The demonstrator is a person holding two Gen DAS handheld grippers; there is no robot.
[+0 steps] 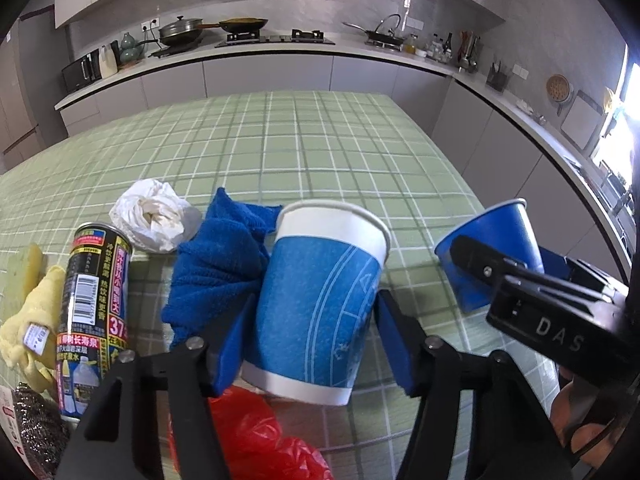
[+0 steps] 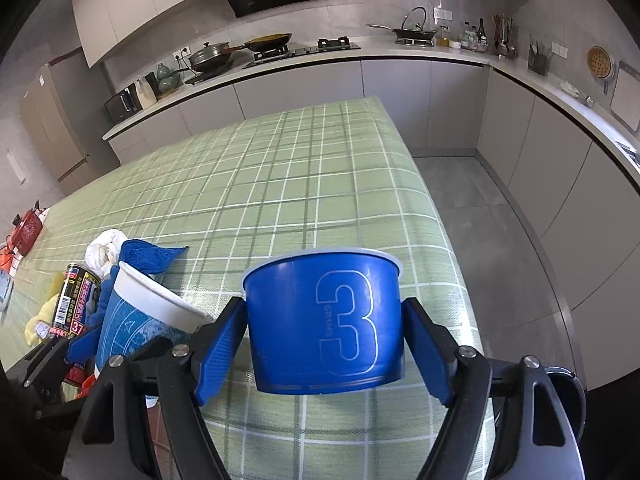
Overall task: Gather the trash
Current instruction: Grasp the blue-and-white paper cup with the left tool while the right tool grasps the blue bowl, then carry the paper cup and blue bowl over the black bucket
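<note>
Your left gripper [image 1: 316,344] straddles the tall white-and-blue paper cup [image 1: 320,300], which stands tilted on the green checked tablecloth [image 1: 320,152] near the table's near edge; its blue pads sit at the cup's lower sides, the left one against the wall and the right one just beside it, so you cannot tell whether the cup is truly clamped. Your right gripper [image 2: 324,356] has the short blue paper bowl printed with a white "3" [image 2: 324,320] between its blue pads [image 2: 220,348], mouth up, near the table's right edge; the pads sit just beside the bowl's walls with a thin gap on the right, so the tongs are apart, not clamped. In the left wrist view that bowl [image 1: 492,248] shows to the right of the cup, partly behind the right gripper's black body. Just left of the cup lies a crumpled blue terry cloth [image 1: 216,264], and beyond it a wad of white tissue [image 1: 152,216]. Further left stands a black printed drink can [image 1: 94,312], with a yellow cloth [image 1: 32,320] beside it and a steel scouring pad [image 1: 32,428] at the near left corner. A red plastic bag [image 1: 256,436] lies on the table beneath your left gripper.
</note>
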